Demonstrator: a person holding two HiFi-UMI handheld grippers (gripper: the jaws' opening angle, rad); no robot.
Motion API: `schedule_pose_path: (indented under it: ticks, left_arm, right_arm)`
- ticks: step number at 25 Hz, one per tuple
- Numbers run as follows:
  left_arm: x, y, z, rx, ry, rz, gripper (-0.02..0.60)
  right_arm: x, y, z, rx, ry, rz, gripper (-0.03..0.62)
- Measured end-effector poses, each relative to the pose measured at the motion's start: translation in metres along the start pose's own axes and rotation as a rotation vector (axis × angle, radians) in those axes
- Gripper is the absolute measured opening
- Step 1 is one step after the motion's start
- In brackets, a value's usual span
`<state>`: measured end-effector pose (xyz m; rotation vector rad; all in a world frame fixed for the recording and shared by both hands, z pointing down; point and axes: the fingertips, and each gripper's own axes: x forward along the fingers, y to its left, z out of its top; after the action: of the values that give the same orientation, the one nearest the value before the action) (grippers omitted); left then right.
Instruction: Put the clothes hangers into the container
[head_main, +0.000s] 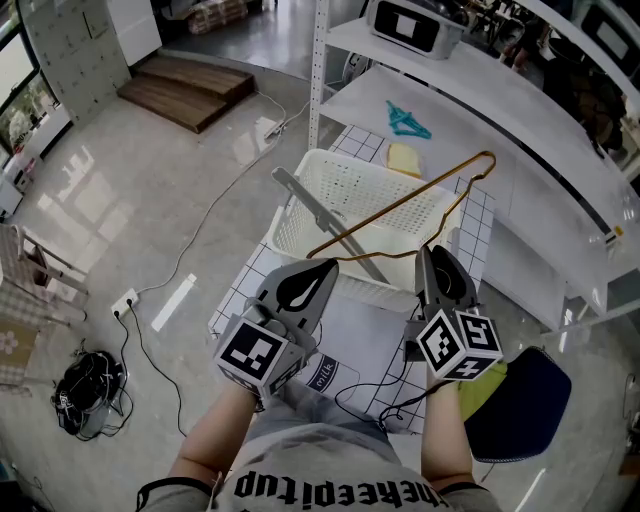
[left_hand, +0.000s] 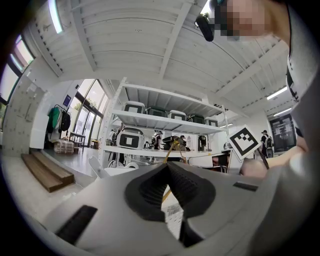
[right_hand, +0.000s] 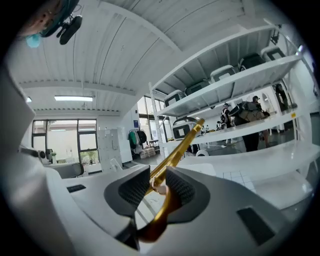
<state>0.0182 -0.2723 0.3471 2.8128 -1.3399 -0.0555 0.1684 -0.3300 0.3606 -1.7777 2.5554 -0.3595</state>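
A gold wire hanger (head_main: 400, 205) hangs tilted over the white slatted basket (head_main: 292, 218), its hook up toward the shelf. My left gripper (head_main: 322, 268) is shut on the hanger's lower left corner; in the left gripper view the gold wire (left_hand: 174, 145) runs out past the closed jaws (left_hand: 167, 167). My right gripper (head_main: 430, 255) is at the hanger's near right end. In the right gripper view the gold bar (right_hand: 177, 150) passes between its pads, which stand apart (right_hand: 152, 182). A grey hanger (head_main: 325, 215) lies in the basket. A teal hanger (head_main: 405, 120) lies on the shelf.
The basket stands on a small table with a grid-pattern cloth (head_main: 245, 285). A white shelf unit (head_main: 520, 110) runs along the right and back, with a yellow item (head_main: 403, 158) near the basket. A blue chair (head_main: 520, 400) is at the lower right; cables (head_main: 150, 350) trail over the floor at left.
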Motion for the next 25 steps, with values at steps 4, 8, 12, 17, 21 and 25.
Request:
schedule_pose_path:
  ticks: [4, 8, 12, 17, 21, 25]
  left_arm:
    - [0.0, -0.005, -0.003, -0.023, 0.025, -0.007, 0.023]
    - [0.002, -0.009, -0.003, -0.015, 0.023, -0.019, 0.023]
    - [0.003, -0.011, -0.001, -0.002, 0.007, -0.027, 0.023]
    - [0.003, -0.013, -0.002, -0.001, 0.006, -0.039, 0.023]
    - [0.002, -0.017, 0.0, 0.007, 0.002, -0.055, 0.023]
    - [0.001, -0.021, 0.003, 0.004, 0.002, -0.077, 0.023]
  right_arm:
    - [-0.004, -0.005, 0.002, -0.044, -0.003, -0.025, 0.133]
    - [-0.009, -0.01, 0.003, -0.036, -0.01, -0.033, 0.135]
    - [-0.014, -0.014, 0.008, -0.036, -0.034, -0.055, 0.135]
    - [-0.022, -0.018, 0.013, -0.033, -0.055, -0.075, 0.135]
    - [-0.029, -0.016, 0.017, -0.02, -0.069, -0.068, 0.129]
    - [-0.037, -0.009, 0.022, 0.0, -0.082, -0.051, 0.086]
